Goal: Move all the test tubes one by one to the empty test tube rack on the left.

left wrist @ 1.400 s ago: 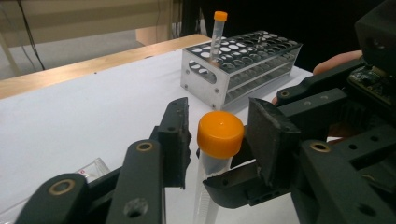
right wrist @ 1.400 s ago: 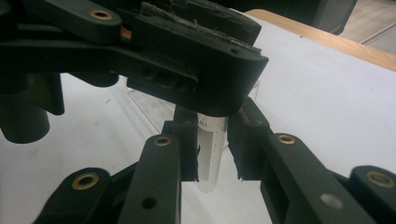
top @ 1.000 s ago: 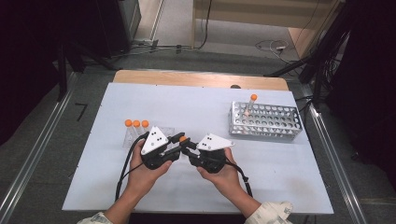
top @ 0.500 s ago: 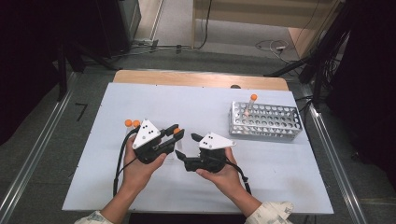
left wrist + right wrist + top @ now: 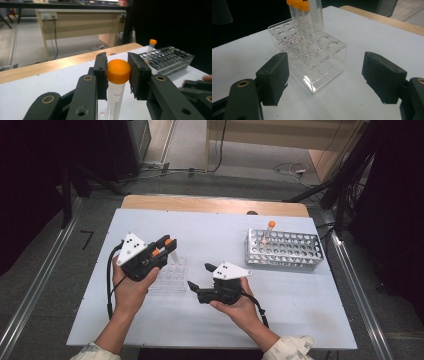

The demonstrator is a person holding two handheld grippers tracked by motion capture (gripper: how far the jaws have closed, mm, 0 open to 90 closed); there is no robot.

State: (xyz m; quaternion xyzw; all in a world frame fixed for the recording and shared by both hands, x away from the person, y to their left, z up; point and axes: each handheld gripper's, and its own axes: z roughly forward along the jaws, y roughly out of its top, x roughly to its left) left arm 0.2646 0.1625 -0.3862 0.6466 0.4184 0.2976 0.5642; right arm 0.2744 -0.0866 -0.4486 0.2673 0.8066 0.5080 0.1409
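High view puts the white rectangular tabletop (image 5: 300, 305) under both my hands, with a strip of wood along its far edge. Toward the far right corner sits the grey metal perforated tube rack (image 5: 284, 251), and one clear tube with an orange cap (image 5: 268, 231) stands upright in a hole at its far left end. Nearer the left edge, about midway between near and far, the clear acrylic tube rack (image 5: 171, 275) rests flat on the surface. My left gripper (image 5: 171, 246) hangs above that clear rack, and in the left gripper view its two black jaws are closed onto the orange cap of a clear plastic tube with printed graduations (image 5: 116, 92), pads pressing each side of the cap while the tube hangs upright below them. My right gripper (image 5: 198, 280) sits low beside the right side of the clear rack, pointing left at it; in the right gripper view its jaws stand wide apart with nothing between them, the clear rack lying just ahead. That view also shows three orange-capped tubes (image 5: 298, 17) standing together in the rack's far holes, and the lifted tube's clear body beside them.
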